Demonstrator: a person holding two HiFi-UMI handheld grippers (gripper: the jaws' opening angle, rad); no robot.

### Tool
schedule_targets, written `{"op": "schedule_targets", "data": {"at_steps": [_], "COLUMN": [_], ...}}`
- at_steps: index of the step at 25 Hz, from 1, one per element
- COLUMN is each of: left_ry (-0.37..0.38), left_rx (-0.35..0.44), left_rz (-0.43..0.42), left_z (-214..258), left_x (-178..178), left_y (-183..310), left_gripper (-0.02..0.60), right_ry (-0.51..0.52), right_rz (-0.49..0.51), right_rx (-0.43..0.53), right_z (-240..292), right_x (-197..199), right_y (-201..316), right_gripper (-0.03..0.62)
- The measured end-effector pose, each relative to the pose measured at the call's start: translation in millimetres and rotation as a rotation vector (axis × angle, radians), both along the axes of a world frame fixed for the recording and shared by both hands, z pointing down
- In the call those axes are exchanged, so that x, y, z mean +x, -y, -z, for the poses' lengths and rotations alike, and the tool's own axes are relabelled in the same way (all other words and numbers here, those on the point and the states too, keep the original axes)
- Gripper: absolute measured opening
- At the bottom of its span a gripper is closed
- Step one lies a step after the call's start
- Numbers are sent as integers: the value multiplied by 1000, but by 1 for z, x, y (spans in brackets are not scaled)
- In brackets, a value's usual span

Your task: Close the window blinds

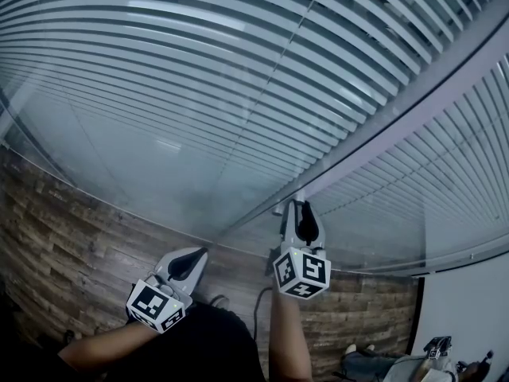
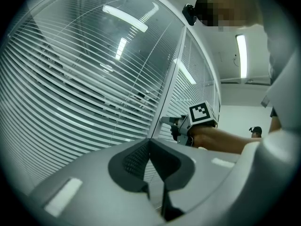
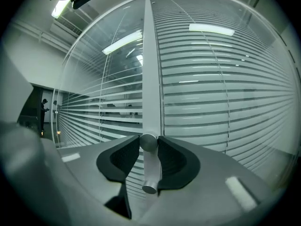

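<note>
White slatted blinds [image 1: 199, 70] hang behind glass panes, and a pale upright frame post [image 1: 382, 134] divides them. A silver cylindrical control knob [image 3: 148, 166] sticks out from that post [image 3: 151, 69]. My right gripper [image 3: 149, 145] is shut on the knob, both dark pads against its sides. In the head view the right gripper [image 1: 301, 207] reaches up to the post, and the left gripper view shows it [image 2: 170, 122] from the side. My left gripper [image 1: 195, 255] hangs lower and to the left, away from the glass. Its jaws [image 2: 150, 142] are shut with nothing between them.
Wood-look flooring [image 1: 48, 237] runs along the foot of the glass wall. Some bags or gear [image 1: 433, 356] lie at the lower right by a white wall. A person [image 3: 43, 109] stands far off in the room to the left.
</note>
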State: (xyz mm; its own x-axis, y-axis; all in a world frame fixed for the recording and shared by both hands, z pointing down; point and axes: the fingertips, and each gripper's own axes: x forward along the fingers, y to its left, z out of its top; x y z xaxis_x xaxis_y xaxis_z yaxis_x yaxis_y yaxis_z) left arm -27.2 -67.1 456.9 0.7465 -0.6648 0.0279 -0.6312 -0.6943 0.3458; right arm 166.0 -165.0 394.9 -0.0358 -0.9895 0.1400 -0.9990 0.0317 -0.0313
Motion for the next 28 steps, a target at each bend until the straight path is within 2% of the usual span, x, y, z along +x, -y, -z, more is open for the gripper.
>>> {"op": "schedule_targets", "data": {"at_steps": [8,15,19,23,28], "left_ry": [0,2,2,-4,-2], "left_rx": [-8,-7,-11,-17,-14], "left_rz": [11,15,8,9,6], "left_z": [3,0,4,-2,3], "left_x": [-1,-2,0,-1,1], "left_y": [-2,-3,-5,-2,-4], "left_gripper": [0,0,0,0,0], "right_ry": [-92,-229,-345,-407,-610], "right_rz": [8,16,16,26,20], "right_rx": [-14,-33,-50,-75,-98], "right_z": [5,1,5,0,4], "right_x": [1,0,-1,-4,-6], "right_y": [-1,0,-1,1,0], "right_gripper": [124,123,123,123,124]}}
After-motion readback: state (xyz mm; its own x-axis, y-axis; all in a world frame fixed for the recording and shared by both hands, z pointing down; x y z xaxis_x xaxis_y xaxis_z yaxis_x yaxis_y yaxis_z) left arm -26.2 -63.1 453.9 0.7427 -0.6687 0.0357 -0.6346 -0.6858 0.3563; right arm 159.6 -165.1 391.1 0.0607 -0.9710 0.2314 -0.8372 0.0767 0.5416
